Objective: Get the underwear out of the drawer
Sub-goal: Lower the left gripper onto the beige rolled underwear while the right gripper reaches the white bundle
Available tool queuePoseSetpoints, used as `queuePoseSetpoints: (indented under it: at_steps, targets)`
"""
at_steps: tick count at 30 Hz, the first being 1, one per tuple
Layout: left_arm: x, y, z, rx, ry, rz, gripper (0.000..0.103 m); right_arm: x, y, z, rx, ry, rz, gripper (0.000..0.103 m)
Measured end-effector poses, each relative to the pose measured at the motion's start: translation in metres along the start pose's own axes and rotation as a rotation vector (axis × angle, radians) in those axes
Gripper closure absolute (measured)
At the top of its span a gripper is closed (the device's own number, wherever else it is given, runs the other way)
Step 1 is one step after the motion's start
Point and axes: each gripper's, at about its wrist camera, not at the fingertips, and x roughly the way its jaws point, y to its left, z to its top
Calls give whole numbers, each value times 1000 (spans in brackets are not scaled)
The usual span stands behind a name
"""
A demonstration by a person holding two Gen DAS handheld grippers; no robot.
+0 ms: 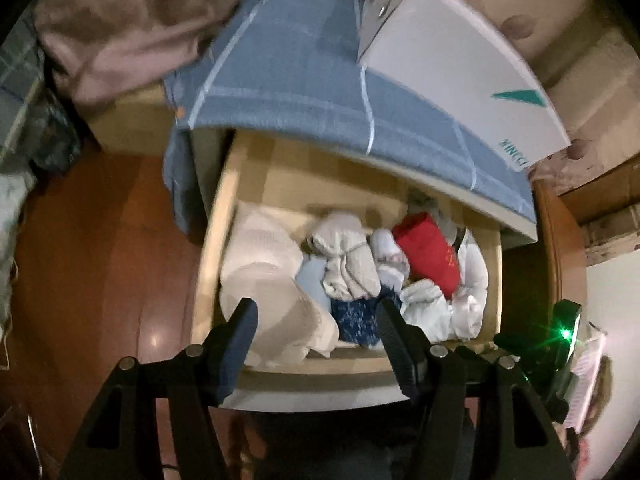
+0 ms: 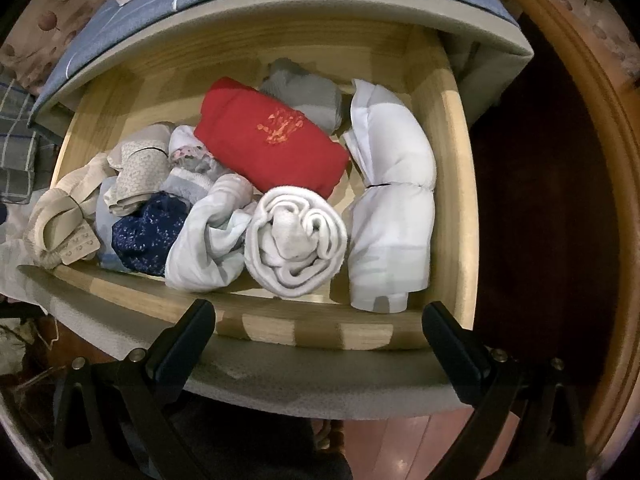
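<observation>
Left gripper (image 1: pixel 316 320) wide, empty, over drawer (image 2: pixel 456 184) front; right gripper (image 2: pixel 318 320) likewise wide, holding nothing. Drawer open, packed: white bundle (image 2: pixel 390 208), red fold (image 2: pixel 268 136), white roll (image 2: pixel 296 244), navy patterned piece (image 2: pixel 148 232) — probably underwear, blurred. Risk: wide jaws snagging neighbours, dragging several garments out together.

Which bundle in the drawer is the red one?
The red bundle, with an orange print, lying mid-drawer toward the back; every other roll is white, grey, beige or navy.
</observation>
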Motion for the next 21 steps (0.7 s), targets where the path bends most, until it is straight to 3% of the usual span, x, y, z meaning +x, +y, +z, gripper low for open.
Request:
queuePoseSetpoints:
  at_steps: [6,10,15,21]
  targets:
    - [31,1,4,-3,91,77,40,1,1,3,-28,19,3,1]
    - [36,7,5,-8,101,140,40,1,3,4,-39,23,-2,1]
    - [48,14,8,-56,168,180,40,3,1,4,-20,24,17,1]
    - [62,8,15,-40,171,254,32,3,0,4,-29,23,11,1]
